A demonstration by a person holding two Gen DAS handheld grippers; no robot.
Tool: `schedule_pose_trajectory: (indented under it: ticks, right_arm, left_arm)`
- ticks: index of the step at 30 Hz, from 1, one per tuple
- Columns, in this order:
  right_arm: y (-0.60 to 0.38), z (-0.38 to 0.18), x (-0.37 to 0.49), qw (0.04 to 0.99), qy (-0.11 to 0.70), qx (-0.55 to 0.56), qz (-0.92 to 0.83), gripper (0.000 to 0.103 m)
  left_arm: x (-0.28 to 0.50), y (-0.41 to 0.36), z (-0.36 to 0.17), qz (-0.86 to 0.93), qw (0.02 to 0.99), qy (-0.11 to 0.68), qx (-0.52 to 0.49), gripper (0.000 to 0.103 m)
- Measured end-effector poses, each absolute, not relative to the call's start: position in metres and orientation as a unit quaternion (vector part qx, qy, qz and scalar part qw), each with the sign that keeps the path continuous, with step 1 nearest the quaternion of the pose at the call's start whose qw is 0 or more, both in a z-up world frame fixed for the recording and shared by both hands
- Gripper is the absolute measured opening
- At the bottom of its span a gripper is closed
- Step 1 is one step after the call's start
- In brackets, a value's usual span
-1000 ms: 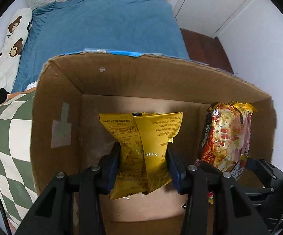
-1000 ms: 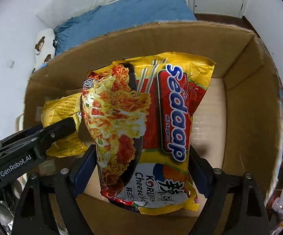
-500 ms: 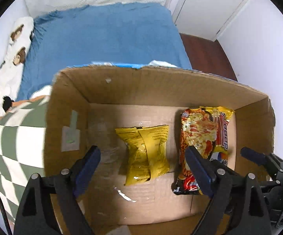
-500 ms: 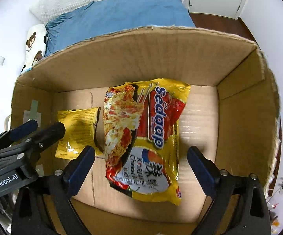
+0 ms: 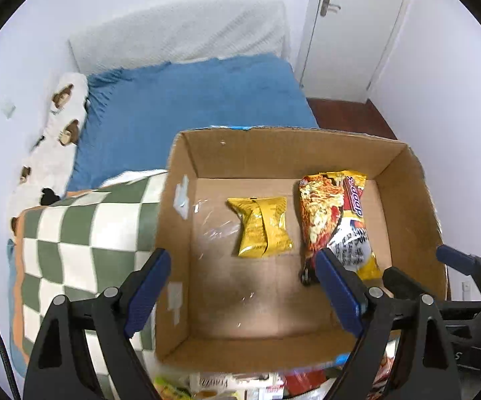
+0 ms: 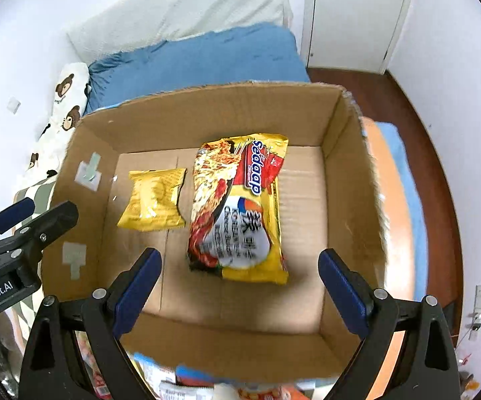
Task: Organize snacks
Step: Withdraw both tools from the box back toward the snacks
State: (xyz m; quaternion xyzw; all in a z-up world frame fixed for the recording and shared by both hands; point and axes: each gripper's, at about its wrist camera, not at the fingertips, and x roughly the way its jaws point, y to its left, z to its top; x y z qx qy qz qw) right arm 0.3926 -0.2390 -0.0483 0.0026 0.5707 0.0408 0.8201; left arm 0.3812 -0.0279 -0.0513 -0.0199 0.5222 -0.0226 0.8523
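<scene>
Cardboard box (image 6: 350, 180) sat on bed (image 5: 190, 100). Yellow snack pack (image 6: 155, 200) lay flat on box floor at 9 o'clock of noodle packet (image 6: 240, 206), nearly touching. Left tongs (image 5: 240, 286) apart, empty, above box. Right tongs (image 6: 240, 283) apart, empty, above noodle packet. Likely step: both items dropped in box. More wrappers (image 6: 187, 383) showed past near rim at 6 o'clock. Next move probably called for swinging back there and clamping another snack.

A home bedroom: a blue-sheeted bed (image 5: 190, 100), bear-print pillow (image 6: 64, 100), white door (image 5: 350, 26)
</scene>
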Motion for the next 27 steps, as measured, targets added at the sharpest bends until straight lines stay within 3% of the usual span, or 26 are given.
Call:
schedule_pose_trajectory:
  ticks: [18, 27]
  right_arm:
    - [-0.244, 0.050, 0.272, 0.867, 0.496, 0.005, 0.046, 0.097]
    - [-0.264, 0.040, 0.234, 0.849, 0.524, 0.039, 0.049, 0.097]
  left_arm:
    - [0.279, -0.032, 0.024, -0.036, 0.887, 0.458, -0.039, 0.088]
    - [0.244, -0.018, 0.004, -0.020, 0.878, 0.475, -0.044, 0.088]
